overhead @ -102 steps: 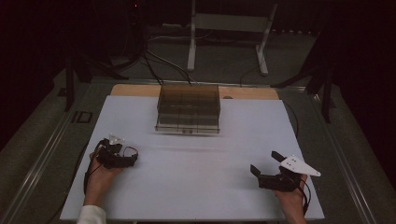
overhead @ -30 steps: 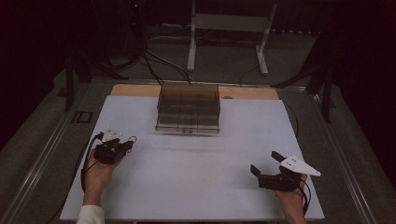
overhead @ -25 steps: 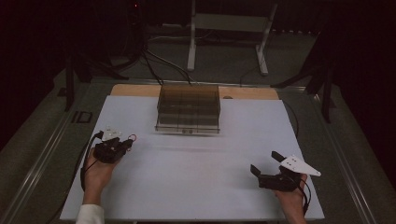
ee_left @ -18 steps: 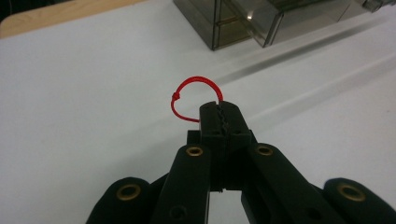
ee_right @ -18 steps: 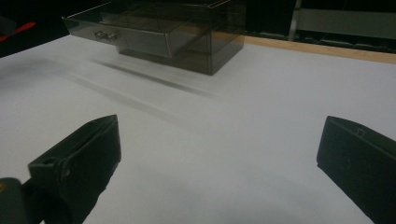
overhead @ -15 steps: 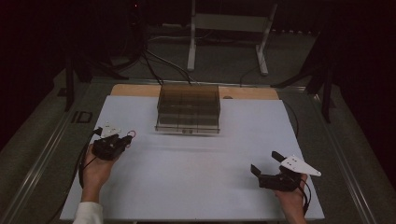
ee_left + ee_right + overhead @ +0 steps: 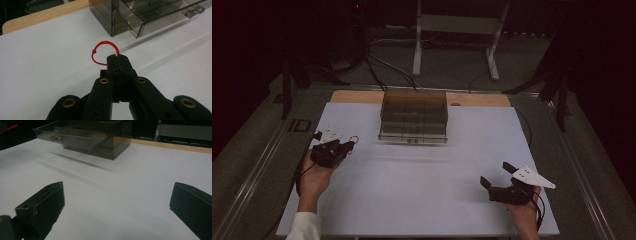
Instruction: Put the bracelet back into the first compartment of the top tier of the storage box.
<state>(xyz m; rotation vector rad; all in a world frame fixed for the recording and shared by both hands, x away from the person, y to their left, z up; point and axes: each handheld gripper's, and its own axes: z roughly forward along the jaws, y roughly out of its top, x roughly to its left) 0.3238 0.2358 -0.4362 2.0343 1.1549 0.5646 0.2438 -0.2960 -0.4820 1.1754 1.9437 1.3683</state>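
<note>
On a white table (image 7: 422, 200) in a dark room, the left gripper (image 7: 117, 60) pinches a thin red knotted cord loop (image 7: 100, 51) near a smoky clear drawer box (image 7: 414, 116) with one drawer pulled out, while the right gripper (image 7: 497, 176) gapes empty.

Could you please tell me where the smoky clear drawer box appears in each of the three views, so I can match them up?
High view: the drawer box stands at the far middle of the white table.
Left gripper view: top right corner, one drawer pulled out, beyond the red cord loop.
Right gripper view: upper left, drawer handle toward the left.
Shared landmark: the wooden strip along the table's far edge.
</note>
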